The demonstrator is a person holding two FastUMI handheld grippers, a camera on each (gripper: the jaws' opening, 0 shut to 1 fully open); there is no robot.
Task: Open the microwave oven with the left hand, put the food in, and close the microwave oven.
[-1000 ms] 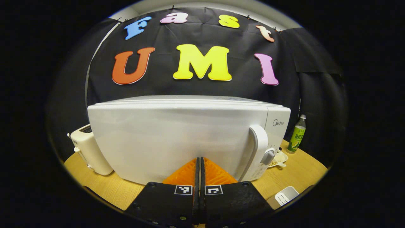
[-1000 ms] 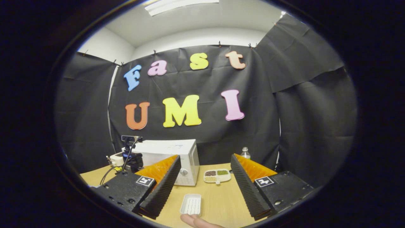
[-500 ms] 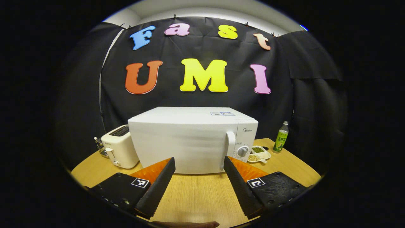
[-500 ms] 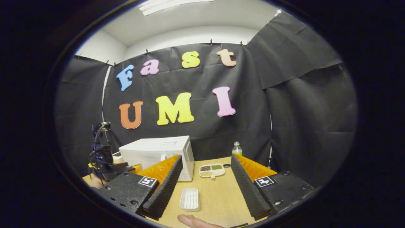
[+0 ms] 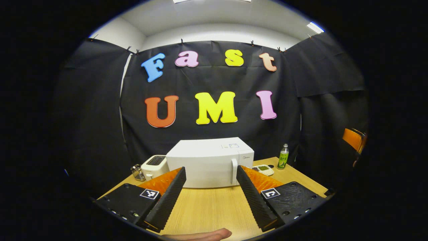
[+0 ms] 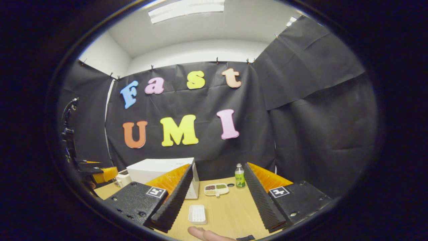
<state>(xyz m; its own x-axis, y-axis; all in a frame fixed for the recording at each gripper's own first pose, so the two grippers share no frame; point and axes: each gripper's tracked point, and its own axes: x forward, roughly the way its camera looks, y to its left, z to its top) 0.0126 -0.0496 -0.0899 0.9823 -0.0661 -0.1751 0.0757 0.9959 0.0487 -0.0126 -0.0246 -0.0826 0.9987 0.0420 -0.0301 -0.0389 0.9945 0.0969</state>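
The white microwave (image 5: 207, 160) stands at the back of the wooden table with its door shut and its handle (image 5: 234, 170) at the right side. My left gripper (image 5: 210, 175) is open and empty, well in front of the door and apart from it. A divided dish of beans and grains (image 6: 216, 189) lies to the right of the microwave (image 6: 157, 170), also seen as a dish (image 5: 264, 169) past the handle. My right gripper (image 6: 219, 175) is open and empty, held above the table with the dish far beyond its fingers. The left gripper (image 6: 100, 173) shows at the far left.
A cream toaster (image 5: 153, 165) and a wire holder (image 5: 136, 172) stand left of the microwave. A green bottle (image 6: 239, 176) stands behind the dish. A small white ridged tray (image 6: 197, 214) lies on the table (image 6: 230, 214) nearer me. A person's fingertip (image 6: 205, 233) shows at the bottom.
My left gripper, shut close against the microwave door a second ago, has opened and pulled far back. The right gripper has drawn back a little and tilted up.
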